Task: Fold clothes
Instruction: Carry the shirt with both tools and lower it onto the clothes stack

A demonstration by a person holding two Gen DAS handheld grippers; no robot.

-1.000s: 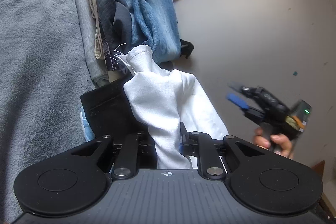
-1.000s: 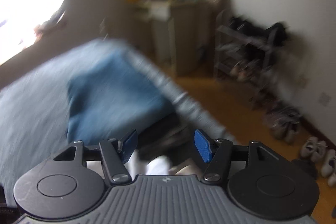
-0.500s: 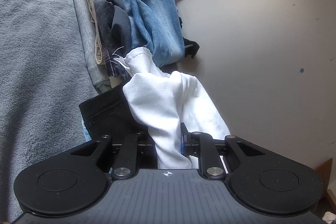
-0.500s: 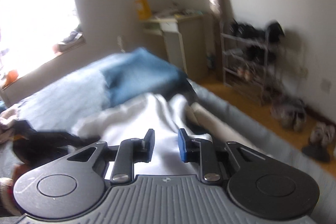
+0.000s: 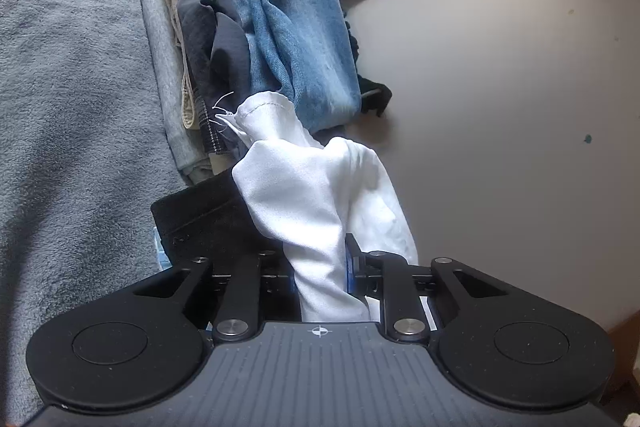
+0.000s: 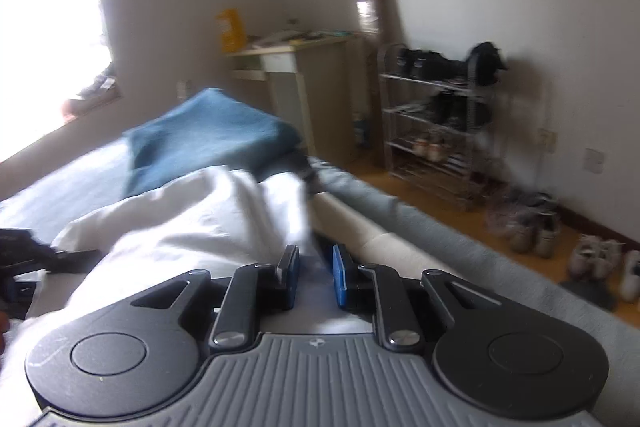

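Left wrist view: the left gripper (image 5: 318,259) has its jaws clamped on a bunched fold of the white garment (image 5: 312,187), which rises from the jaws toward the far side. To the left lies a black folded item (image 5: 204,219) on the grey blanket (image 5: 72,107). Beyond, a stack of clothes (image 5: 224,39) includes blue jeans (image 5: 296,27).

Right wrist view: the right gripper (image 6: 314,273) has its jaws narrowed with a small gap; white garment fabric lies between them, but whether they grip it cannot be told. A blue folded cloth (image 6: 204,135) sits farther off. A shoe rack (image 6: 440,123) stands at far right.
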